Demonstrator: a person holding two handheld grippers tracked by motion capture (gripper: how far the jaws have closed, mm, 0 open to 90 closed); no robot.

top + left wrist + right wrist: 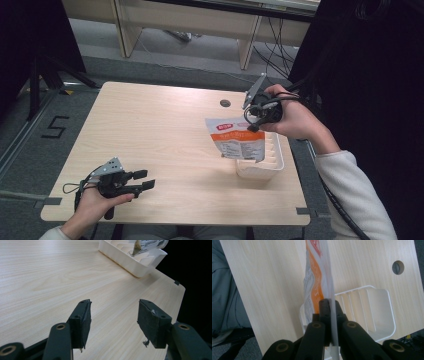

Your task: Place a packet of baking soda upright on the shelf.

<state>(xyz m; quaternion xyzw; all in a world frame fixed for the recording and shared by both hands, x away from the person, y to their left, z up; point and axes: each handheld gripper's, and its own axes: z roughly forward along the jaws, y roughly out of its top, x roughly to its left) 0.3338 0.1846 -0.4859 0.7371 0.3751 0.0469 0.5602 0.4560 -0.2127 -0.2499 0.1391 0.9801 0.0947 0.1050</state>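
Observation:
A flat white and orange snack packet [235, 139] hangs in the air over a white ribbed plastic tray [276, 159] at the table's right side. My right gripper [252, 125] is shut on the packet's upper right edge; in the right gripper view the packet [317, 277] runs edge-on up from the closed jaws, with the tray [384, 312] below it. My left gripper [144, 180] rests near the front left of the table, open, with nothing between its pads [81, 320]. The tray [130, 261] and the packet's lower corner [147, 245] show far ahead of it.
The light wooden table [160, 135] has a round cable hole [225, 103] near its far edge. Black drapes stand at the right and far left. Desk legs and cables lie on the floor beyond the table.

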